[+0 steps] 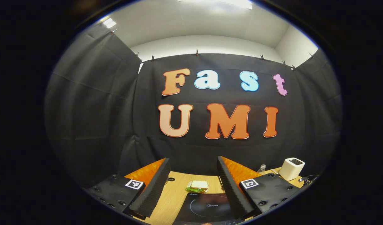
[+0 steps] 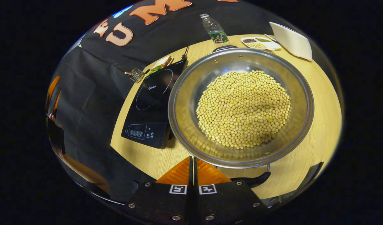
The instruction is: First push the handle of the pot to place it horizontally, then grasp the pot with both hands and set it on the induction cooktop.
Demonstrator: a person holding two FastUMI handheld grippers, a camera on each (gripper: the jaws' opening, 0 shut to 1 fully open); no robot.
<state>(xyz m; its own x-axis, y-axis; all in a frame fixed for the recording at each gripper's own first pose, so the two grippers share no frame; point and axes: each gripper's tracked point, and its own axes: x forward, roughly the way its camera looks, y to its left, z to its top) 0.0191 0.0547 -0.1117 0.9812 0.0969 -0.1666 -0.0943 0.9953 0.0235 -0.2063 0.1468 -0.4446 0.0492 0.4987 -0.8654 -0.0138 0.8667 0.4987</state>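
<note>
Here the pot, a wide steel one heaped with pale yellow beans, sits on the wooden counter just to the right of the induction cooktop, its rim overlapping the cooktop's right edge in the right gripper view. A dark handle pokes out from under the pot's near rim, lying roughly level and pointing right. The right hand-held gripper has its fingers pressed together with nothing between them, its tip just at the pot's near rim; I cannot tell whether it touches the handle.

Beyond the pot stand a plastic bottle, a divided tray of grains and a white box-like appliance. A sandwich lies at the cooktop's far end.

The left hand-held gripper is held high and level with fingers spread wide, empty. Between them, in the left gripper view, lie the cooktop and the sandwich farther off, with the white appliance to the right.
</note>
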